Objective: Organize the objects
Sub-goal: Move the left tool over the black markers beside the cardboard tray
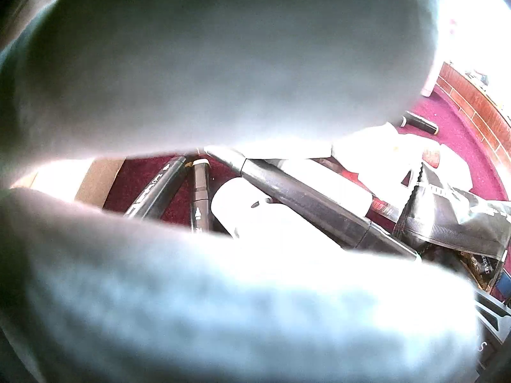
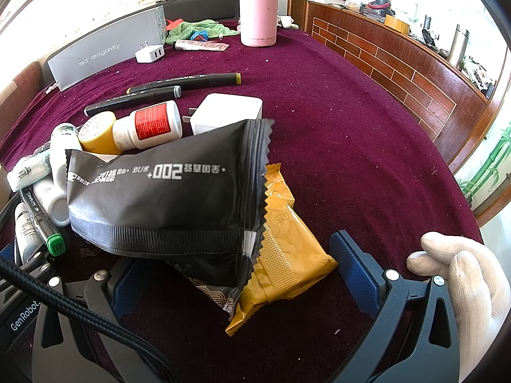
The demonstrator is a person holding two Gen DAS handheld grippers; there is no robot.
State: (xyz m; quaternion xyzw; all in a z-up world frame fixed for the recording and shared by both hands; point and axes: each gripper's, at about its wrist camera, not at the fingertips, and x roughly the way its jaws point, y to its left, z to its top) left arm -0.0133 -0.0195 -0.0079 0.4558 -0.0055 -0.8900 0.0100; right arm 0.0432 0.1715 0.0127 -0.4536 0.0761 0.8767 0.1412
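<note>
In the right wrist view my right gripper (image 2: 239, 274) stands open, its blue pads (image 2: 354, 268) wide apart. A black snack packet (image 2: 166, 198) lies tilted between them, over a yellow packet (image 2: 287, 255); neither is pinched. Behind them sits a pile: a red-labelled white bottle (image 2: 150, 127), a yellow bottle (image 2: 95, 134), a white charger (image 2: 226, 111) and black markers (image 2: 134, 100). The left wrist view is mostly blocked by blurred grey-white shapes (image 1: 223, 63). Through the gap I see black markers (image 1: 303, 201), a white bottle (image 1: 255, 214) and the black packet (image 1: 453, 217). No left fingers show.
A purple cloth (image 2: 351, 134) covers the table. At the back stand a pink flask (image 2: 258, 9), a grey box (image 2: 105, 51), a small white plug (image 2: 149, 53) and a green rag (image 2: 194, 30). A wooden counter (image 2: 399, 73) runs along the right. A white-gloved hand (image 2: 463, 274) holds the gripper; a braided cable (image 2: 80, 312) crosses bottom left.
</note>
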